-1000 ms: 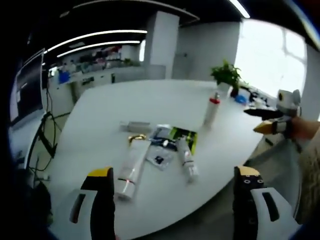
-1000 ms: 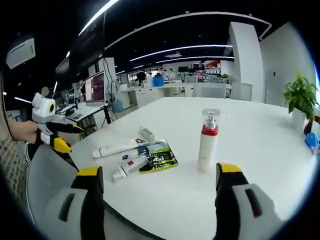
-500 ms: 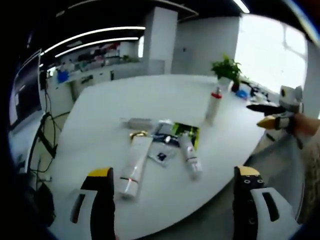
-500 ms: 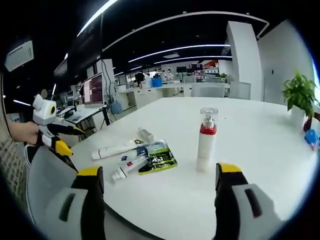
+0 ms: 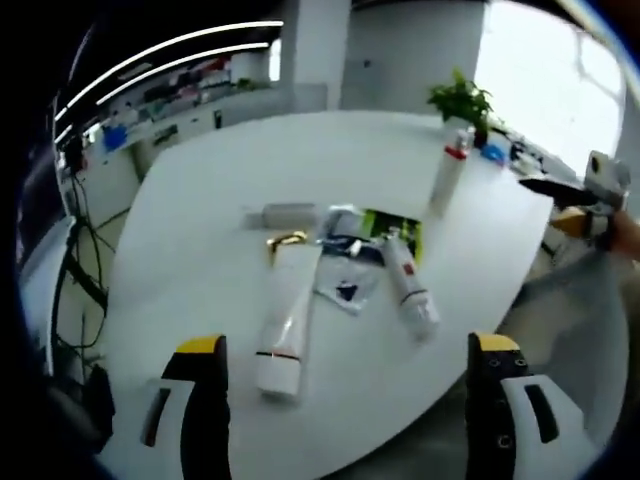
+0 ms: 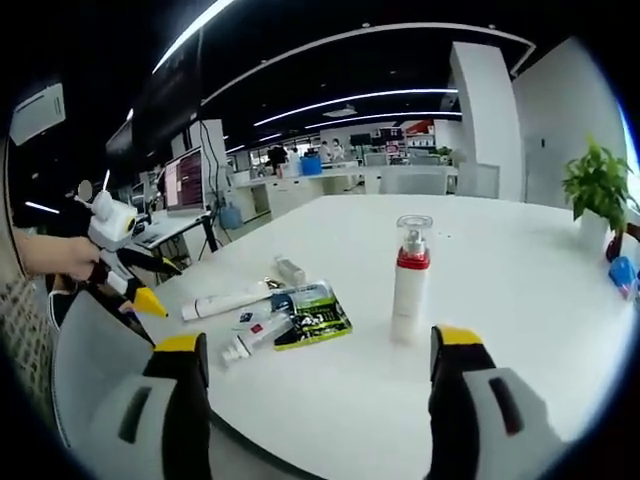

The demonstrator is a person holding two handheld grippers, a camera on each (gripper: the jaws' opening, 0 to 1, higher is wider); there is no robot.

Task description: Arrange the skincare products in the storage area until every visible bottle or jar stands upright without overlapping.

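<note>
My left gripper [image 5: 345, 420] hangs above the near edge of the round white table [image 5: 200, 200], its yellow-tipped black jaws spread wide with nothing between them. My right gripper [image 6: 320, 420] is spread just as wide and empty at its own edge of the table.

I take the green-and-black flat packet [image 5: 385, 228] as my landmark. In the left gripper view, nearest me on its left, the long white tube with a gold cap [image 5: 285, 320] lies flat, its cap end pointing away. Between that tube and the packet lies a small clear sachet [image 5: 345, 290]. On the packet's right edge a shorter white tube with red print [image 5: 408, 285] lies on its side, its far end overlapping the packet. Beyond the gold cap, left of the packet, a small clear-and-white bottle [image 5: 285, 214] lies on its side. Farther out to the right, the white pump bottle with a red collar and clear cap [image 5: 447, 180] stands upright, well apart from the packet.

The right gripper view shows that pump bottle's clear cap sharply. A potted green plant [image 6: 598, 190] stands beyond it.
</note>
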